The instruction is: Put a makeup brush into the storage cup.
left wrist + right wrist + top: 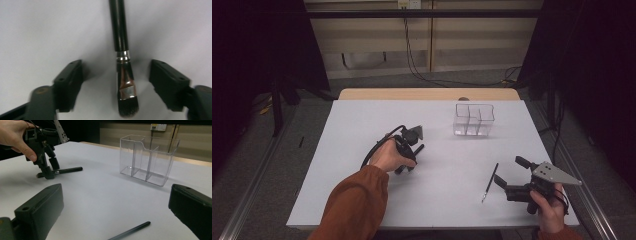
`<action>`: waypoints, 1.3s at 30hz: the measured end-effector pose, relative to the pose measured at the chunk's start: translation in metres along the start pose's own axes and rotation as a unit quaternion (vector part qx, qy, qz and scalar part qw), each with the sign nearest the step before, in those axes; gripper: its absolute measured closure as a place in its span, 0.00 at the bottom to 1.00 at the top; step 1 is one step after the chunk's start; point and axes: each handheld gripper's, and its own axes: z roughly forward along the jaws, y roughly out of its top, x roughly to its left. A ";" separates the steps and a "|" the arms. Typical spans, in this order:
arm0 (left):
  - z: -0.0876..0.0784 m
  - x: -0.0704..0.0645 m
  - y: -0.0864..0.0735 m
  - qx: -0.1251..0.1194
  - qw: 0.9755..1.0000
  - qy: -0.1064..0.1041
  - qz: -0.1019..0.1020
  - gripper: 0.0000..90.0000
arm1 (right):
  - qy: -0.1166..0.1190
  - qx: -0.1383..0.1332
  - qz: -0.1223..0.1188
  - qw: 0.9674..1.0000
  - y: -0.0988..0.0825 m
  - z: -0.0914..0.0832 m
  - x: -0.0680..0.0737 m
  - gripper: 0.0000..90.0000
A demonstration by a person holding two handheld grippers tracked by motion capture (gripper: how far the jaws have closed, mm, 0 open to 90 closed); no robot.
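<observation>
A white bench [362,165] is seen from above, with a person's two forearms entering at the near edge, each hand carrying a claw. The clear three-compartment organizer [474,120] stands upright toward the far side of the bench and serves as the landmark here.

The left claw [411,159] is held well to the near-left of the organizer, tipped down onto the bench surface. A black-handled makeup brush [123,70] is lying flat on the bench directly between its two jaws. In the left gripper view, the brush's silver ferrule and dark bristle head are seen in the gap, with bare bench visible on both sides, so the jaws are spread around the brush and no contact with it is shown. The handle runs away from the claw. In the right gripper view the same brush [61,171] is seen lying under that claw [48,168], far to the left of the organizer [147,160].

The right claw [507,172] is held near the front right of the bench, well nearer than the organizer, with its jaws spread wide and nothing between them. A thin black pencil-like stick [490,181] lies flat just to its left, apart from it.
</observation>
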 end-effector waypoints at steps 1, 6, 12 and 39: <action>-0.001 0.000 0.001 0.002 1.000 0.000 0.000 0.39 | 0.000 0.000 0.001 1.000 0.000 0.000 0.000 0.00; -0.002 0.001 0.002 -0.007 1.000 -0.003 0.002 0.50 | 0.001 0.000 0.002 1.000 0.000 0.001 0.000 0.00; -0.002 -0.002 0.001 -0.009 1.000 -0.003 0.000 0.57 | 0.001 0.000 0.002 1.000 0.000 0.000 -0.001 0.00; -0.006 0.008 -0.002 -0.023 0.999 -0.035 0.002 0.84 | 0.002 0.001 0.006 1.000 0.000 0.001 -0.001 0.00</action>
